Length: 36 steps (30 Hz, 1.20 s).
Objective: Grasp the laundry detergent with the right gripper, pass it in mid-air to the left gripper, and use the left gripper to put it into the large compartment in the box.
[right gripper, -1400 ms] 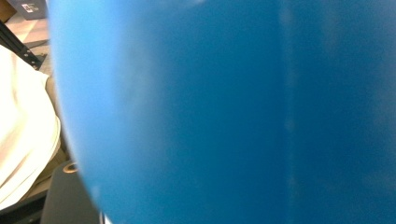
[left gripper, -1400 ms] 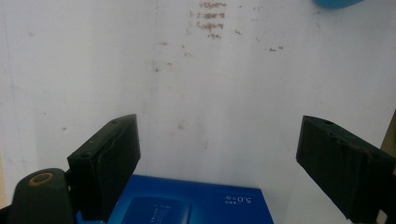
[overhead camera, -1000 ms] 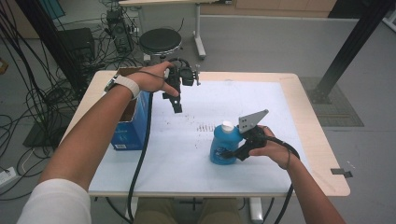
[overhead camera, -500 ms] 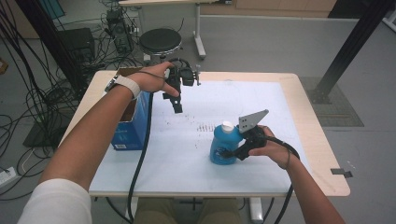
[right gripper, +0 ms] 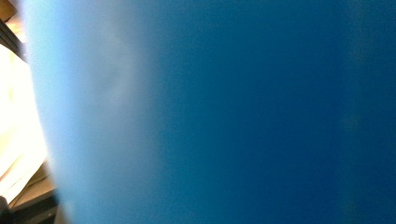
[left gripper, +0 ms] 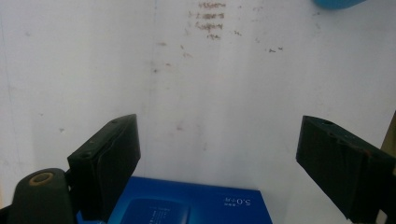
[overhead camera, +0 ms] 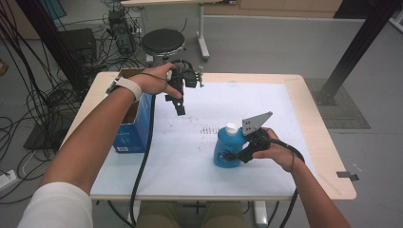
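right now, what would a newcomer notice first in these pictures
A blue bottle with a white cap stands near the middle of the white table, the right tool at its side, jaws just closing on it. The left tool hangs open over the table's far left, above a blue box at the left edge. In the right gripper view the bottle is a blue blur.

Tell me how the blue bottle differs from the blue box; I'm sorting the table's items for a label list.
The blue bottle is rounded with a white cap; the blue box is square-edged and open-topped. The bottle stands mid-table, with the right hand-held gripper around it and its jaws just closing; the box sits at the table's left edge, with the open left hand-held gripper above the table beside it. Both are blue and upright.
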Tool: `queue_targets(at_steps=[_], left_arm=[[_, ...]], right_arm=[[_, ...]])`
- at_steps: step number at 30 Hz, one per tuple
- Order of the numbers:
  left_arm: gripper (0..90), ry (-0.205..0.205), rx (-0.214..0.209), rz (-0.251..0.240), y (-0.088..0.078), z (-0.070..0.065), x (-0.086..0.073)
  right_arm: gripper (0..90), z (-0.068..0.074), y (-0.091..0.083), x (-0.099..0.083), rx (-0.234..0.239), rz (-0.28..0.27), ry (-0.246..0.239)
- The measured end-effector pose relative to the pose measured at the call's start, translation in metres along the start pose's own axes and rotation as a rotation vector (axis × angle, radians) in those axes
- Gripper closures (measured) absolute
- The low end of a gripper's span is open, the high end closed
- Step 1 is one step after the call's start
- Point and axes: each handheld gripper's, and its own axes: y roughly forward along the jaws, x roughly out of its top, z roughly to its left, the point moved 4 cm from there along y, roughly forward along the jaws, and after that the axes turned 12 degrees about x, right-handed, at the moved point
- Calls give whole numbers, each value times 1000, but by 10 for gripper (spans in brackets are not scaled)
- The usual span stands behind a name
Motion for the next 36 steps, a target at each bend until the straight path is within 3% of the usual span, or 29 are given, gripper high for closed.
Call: queue_targets(at_steps=[36], left_arm=[[141, -6, -8, -3, 4, 0, -2]], right_arm=[[400, -3, 4, -3, 9, -31, -9]])
